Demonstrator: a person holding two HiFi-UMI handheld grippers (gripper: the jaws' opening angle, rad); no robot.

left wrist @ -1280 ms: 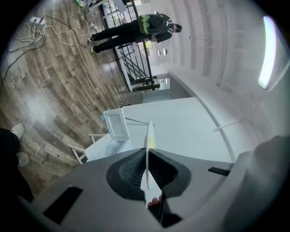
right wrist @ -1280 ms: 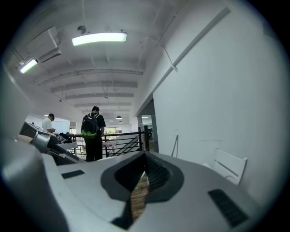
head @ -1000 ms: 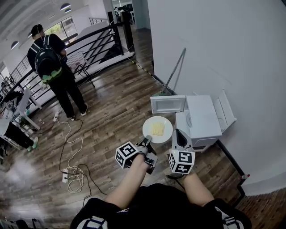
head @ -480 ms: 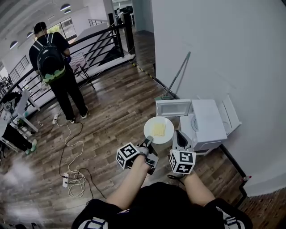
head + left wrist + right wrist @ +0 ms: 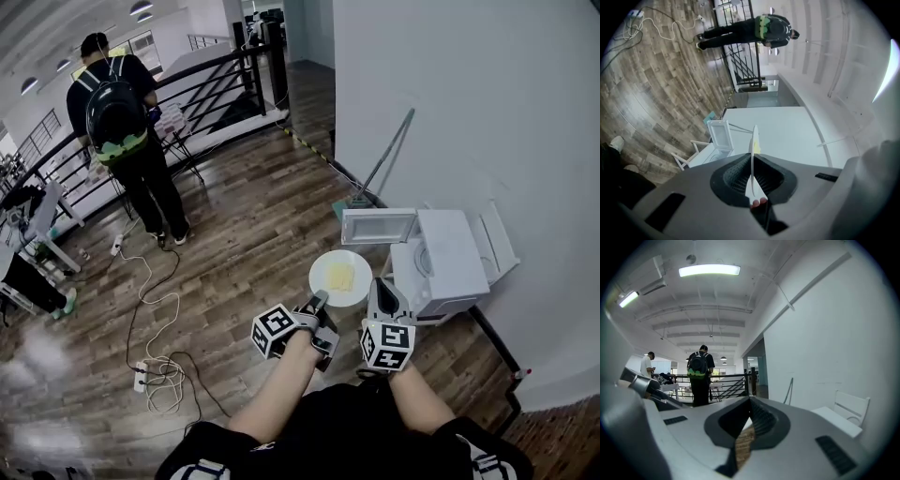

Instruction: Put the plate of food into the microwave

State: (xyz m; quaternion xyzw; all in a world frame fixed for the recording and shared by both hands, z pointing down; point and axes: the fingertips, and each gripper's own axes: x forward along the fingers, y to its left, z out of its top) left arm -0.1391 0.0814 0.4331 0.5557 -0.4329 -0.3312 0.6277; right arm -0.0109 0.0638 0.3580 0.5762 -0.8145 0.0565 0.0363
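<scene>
A white plate with yellow food on it is held level over the wood floor. My left gripper is shut on its near rim. In the left gripper view the plate shows edge-on, pinched between the pads. A white microwave stands low against the wall just right of the plate. Its door is swung open toward the plate, and it also shows in the left gripper view as the microwave. My right gripper hovers beside the plate's right edge, shut and holding nothing.
A person with a black backpack stands by a black railing at the far left. Cables and a power strip lie on the floor at the left. A mop leans on the white wall behind the microwave.
In the head view the microwave and floor have slid slightly right and down. The left gripper keeps its hold on the plate, and the right gripper stays beside it.
</scene>
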